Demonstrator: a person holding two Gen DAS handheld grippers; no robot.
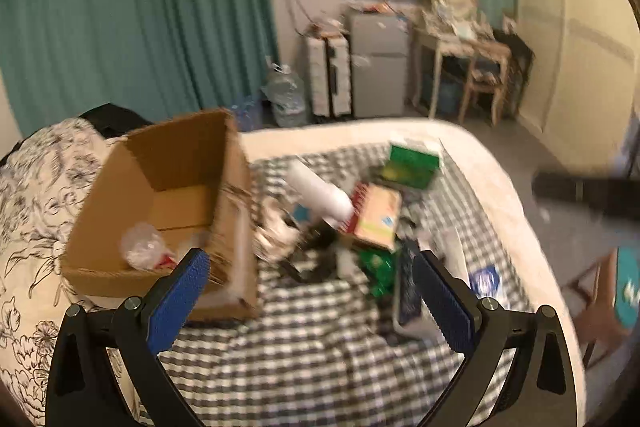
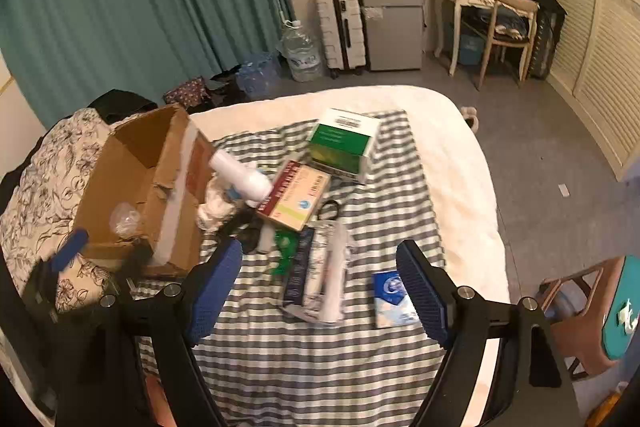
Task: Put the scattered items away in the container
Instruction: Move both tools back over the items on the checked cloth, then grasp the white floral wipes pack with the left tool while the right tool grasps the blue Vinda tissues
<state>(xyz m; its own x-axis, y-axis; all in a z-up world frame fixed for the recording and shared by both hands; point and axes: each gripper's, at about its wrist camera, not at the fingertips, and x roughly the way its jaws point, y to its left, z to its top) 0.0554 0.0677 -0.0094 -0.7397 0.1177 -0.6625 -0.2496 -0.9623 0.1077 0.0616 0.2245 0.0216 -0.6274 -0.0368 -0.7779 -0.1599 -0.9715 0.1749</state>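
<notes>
An open cardboard box (image 1: 160,195) (image 2: 136,183) stands at the left of the bed with a crumpled clear bag (image 1: 140,247) inside. Beside it on the checked cloth (image 2: 304,347) lie a white bottle (image 2: 240,175), a red and tan box (image 2: 296,197), a green box (image 2: 344,147), a clear packet (image 2: 320,275) and a blue tissue pack (image 2: 390,299). My left gripper (image 1: 309,255) is open and holds nothing; its left pad is in front of the cardboard box's near corner. My right gripper (image 2: 319,246) hangs open above the clear packet, apart from it.
A floral duvet (image 2: 44,183) is piled left of the box. The bed's white edge (image 2: 472,187) drops to grey floor on the right, where a wooden chair (image 2: 576,311) stands. A suitcase (image 2: 344,27), a small fridge (image 2: 394,15) and a water jug (image 2: 302,51) line the far wall.
</notes>
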